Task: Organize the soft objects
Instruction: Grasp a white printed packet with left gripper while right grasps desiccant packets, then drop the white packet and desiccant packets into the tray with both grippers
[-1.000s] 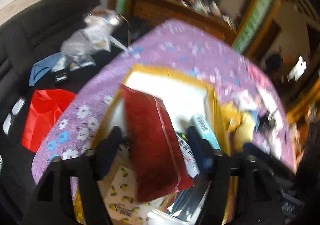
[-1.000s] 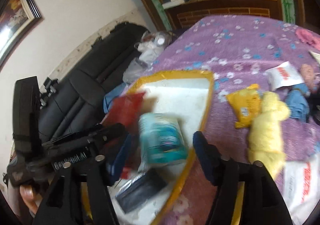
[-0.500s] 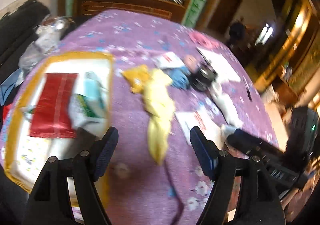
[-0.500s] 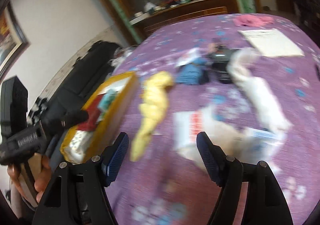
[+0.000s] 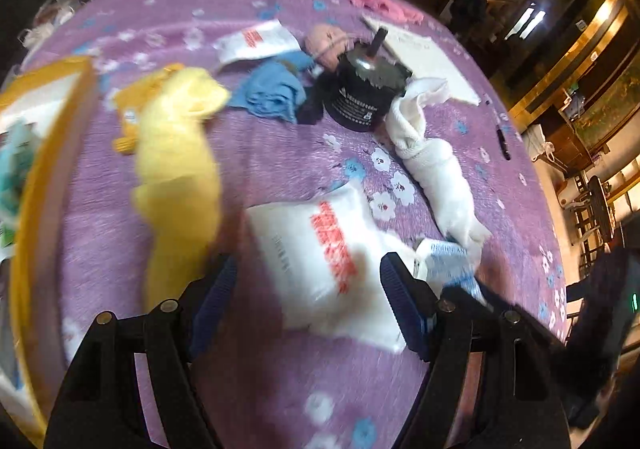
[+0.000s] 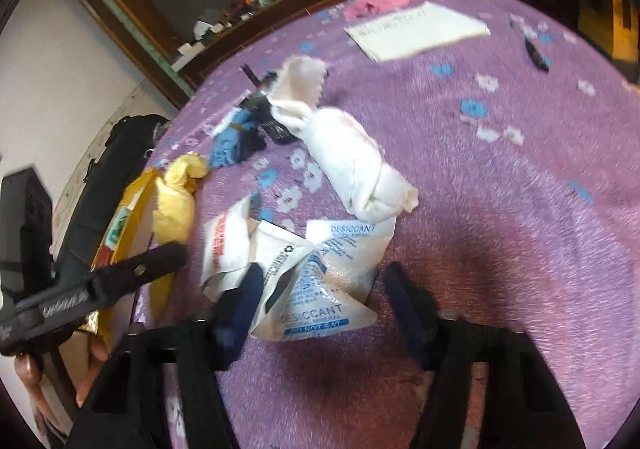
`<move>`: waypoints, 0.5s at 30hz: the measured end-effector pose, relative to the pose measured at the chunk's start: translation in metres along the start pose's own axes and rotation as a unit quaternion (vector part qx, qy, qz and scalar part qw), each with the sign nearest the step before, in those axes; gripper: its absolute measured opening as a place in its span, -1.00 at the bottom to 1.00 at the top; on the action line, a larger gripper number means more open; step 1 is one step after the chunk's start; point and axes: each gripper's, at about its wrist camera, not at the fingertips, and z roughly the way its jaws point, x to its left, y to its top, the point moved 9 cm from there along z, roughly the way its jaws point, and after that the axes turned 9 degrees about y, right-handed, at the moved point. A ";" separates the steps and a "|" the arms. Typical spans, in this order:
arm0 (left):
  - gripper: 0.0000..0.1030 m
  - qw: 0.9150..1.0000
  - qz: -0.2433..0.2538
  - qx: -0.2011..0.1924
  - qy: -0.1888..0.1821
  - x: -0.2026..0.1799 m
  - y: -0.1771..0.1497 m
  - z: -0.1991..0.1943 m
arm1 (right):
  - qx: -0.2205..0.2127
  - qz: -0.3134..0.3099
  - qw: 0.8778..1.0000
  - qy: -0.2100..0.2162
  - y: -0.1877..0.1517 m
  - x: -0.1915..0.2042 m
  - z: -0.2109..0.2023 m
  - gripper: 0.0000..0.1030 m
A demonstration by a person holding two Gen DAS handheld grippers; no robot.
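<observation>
With both jaws spread and empty, the right gripper (image 6: 320, 291) is best lowered squarely over the desiccant packet (image 6: 324, 289) between its fingers, while the left gripper (image 5: 308, 289) is centred on the white pouch (image 5: 320, 253).

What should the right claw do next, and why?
Probably ease down and close on the desiccant packet. The right claw hangs open right over it, empty, and the packet lies loose on the purple cloth, outside the yellow tray.
</observation>
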 end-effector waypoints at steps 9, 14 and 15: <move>0.19 0.998 -0.009 -0.028 0.050 -0.017 0.003 0.016 | -0.008 -0.016 1.000 0.026 -0.004 -0.002 -0.001 -0.29; -0.13 0.996 0.032 -0.036 0.076 -0.013 -0.012 0.009 | -0.002 -0.030 0.999 0.035 -0.006 0.000 0.000 -0.29; -0.13 0.997 0.016 -0.033 0.062 -0.008 -0.017 0.004 | -0.002 -0.030 0.999 0.038 -0.006 0.000 0.001 -0.29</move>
